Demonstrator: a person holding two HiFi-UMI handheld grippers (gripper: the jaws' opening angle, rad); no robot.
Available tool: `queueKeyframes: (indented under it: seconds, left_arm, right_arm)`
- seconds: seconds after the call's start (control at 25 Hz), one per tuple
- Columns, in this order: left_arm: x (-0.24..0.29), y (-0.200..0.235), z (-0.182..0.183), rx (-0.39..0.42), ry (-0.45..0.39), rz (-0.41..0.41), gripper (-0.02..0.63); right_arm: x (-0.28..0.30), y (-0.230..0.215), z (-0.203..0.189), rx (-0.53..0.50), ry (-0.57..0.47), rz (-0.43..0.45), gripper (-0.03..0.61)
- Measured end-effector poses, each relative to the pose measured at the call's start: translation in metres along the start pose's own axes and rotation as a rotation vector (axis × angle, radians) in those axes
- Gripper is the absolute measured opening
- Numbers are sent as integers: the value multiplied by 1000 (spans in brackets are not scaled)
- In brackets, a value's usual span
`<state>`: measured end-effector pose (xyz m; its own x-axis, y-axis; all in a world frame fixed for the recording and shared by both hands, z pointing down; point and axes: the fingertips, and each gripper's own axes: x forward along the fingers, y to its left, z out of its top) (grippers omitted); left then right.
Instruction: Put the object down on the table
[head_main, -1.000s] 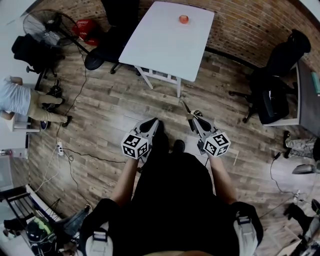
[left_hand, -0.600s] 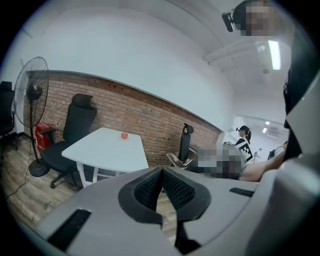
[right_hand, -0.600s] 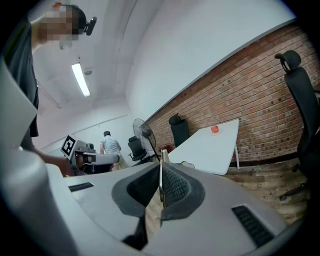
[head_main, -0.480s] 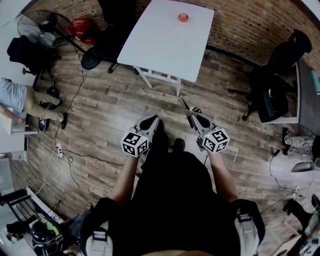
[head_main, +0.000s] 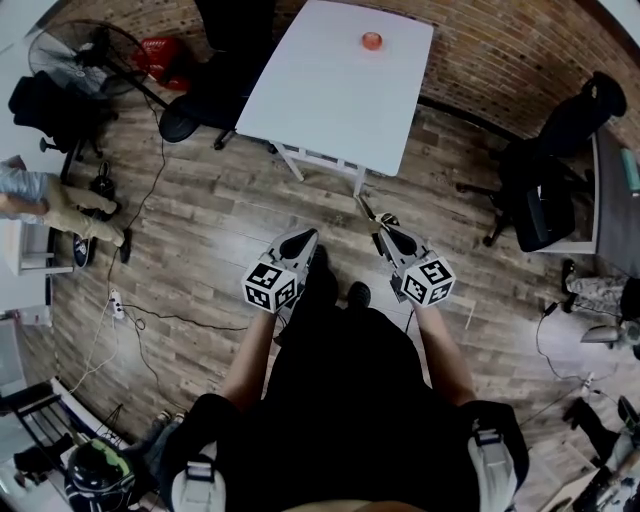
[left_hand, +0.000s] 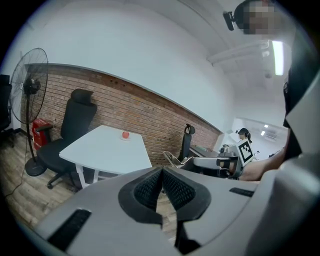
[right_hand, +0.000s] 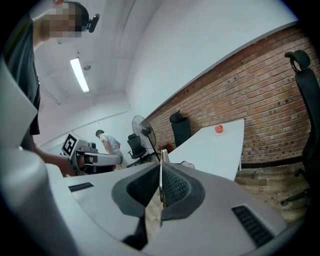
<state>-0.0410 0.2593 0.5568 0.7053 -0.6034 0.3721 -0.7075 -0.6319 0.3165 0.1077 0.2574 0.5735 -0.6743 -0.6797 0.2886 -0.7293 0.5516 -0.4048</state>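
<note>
Metal strip (right_hand: 163, 156), thin, flat, clamped in right gripper (right_hand: 161, 170); left gripper (left_hand: 162, 172) closed, empty.

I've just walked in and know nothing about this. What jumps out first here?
A white table stands ahead by the brick wall, with one small red object near its far end. Closer, the right gripper pinches a thin flat strip; the left gripper is shut and empty.

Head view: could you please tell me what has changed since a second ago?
Only the person at the left has slid toward the picture's left edge. Both grippers stay put: the right gripper still clamps the thin flat object, the left gripper stays shut and empty, and the red object remains on the white table.
</note>
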Motion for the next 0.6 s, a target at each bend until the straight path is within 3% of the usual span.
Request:
queueKeyframes:
  seconds: [0.6]
  left_arm:
    - [19, 56, 25, 3, 4, -53, 20]
  right_arm:
    - [51, -9, 19, 18, -18, -65, 2]
